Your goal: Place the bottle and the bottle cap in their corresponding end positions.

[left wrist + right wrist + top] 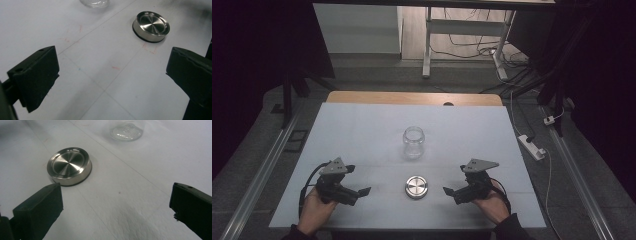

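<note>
I've got 2 things on the white table [362, 125]: a clear glass jar [414, 142] standing upright with its mouth open, and a round steel lid [416, 186] lying flat just toward me from it, at 6 o'clock of the jar. They sit near each other, not touching.

My left gripper [360, 192] sits at 9 o'clock of the lid, jaws spread wide, nothing between them. My right gripper [450, 191] sits at 3 o'clock of the lid, jaws also spread wide and empty. Both point inward at the lid, each with bare table between tip and lid. Nothing stands in the way on either side.

Left gripper view: lid [151, 26] at about 1 o'clock past the jaws, jar base [94, 3] cut off at 12 o'clock. Faint red and grey marks on the table sheet [100, 75] between.

Right gripper view: lid [69, 166] at 11 o'clock, just beyond the left-hand jaw tip; jar base [127, 132] at 12 o'clock, blurred.

Lid: brushed metal, concentric rings on a recessed top, raised rim, dark band round the bottom edge. Jar: smooth transparent glass, rounded shoulder, narrower neck. Jaws: matte black blocks, flat faces. Grey 3-cornered plate on top of each gripper.

Off the table: a white power strip [532, 147] on the floor at 3 o'clock, cables and a white desk frame [462, 30] at 12 o'clock.
</note>
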Motion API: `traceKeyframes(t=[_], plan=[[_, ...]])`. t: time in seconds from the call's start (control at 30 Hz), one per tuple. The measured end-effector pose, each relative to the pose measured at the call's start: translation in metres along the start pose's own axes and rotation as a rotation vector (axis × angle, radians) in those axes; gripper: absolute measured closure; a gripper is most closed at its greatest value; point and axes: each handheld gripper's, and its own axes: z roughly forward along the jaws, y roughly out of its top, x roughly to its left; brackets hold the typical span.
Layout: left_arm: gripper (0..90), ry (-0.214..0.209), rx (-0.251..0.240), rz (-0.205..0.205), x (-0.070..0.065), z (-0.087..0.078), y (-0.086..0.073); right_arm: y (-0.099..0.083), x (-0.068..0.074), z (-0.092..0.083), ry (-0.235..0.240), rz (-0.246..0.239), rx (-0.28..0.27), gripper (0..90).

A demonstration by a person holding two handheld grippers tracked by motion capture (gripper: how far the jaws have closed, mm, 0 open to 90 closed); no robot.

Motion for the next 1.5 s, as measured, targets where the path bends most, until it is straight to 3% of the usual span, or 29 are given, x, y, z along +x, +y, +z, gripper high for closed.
traceKeyframes(t=[0.53,1.5], plan=[[0.0,0.067,-0.017,-0.075,0.005,-0.036,-0.037,-0.022,-0.012,-0.029,-0.072,0.054,-0.001,0.0],[0.0,0.136,0.004,-0.173,0.005,-0.061,-0.08,-0.061,-0.025,-0.074,-0.167,0.177,0.0,0.0]])
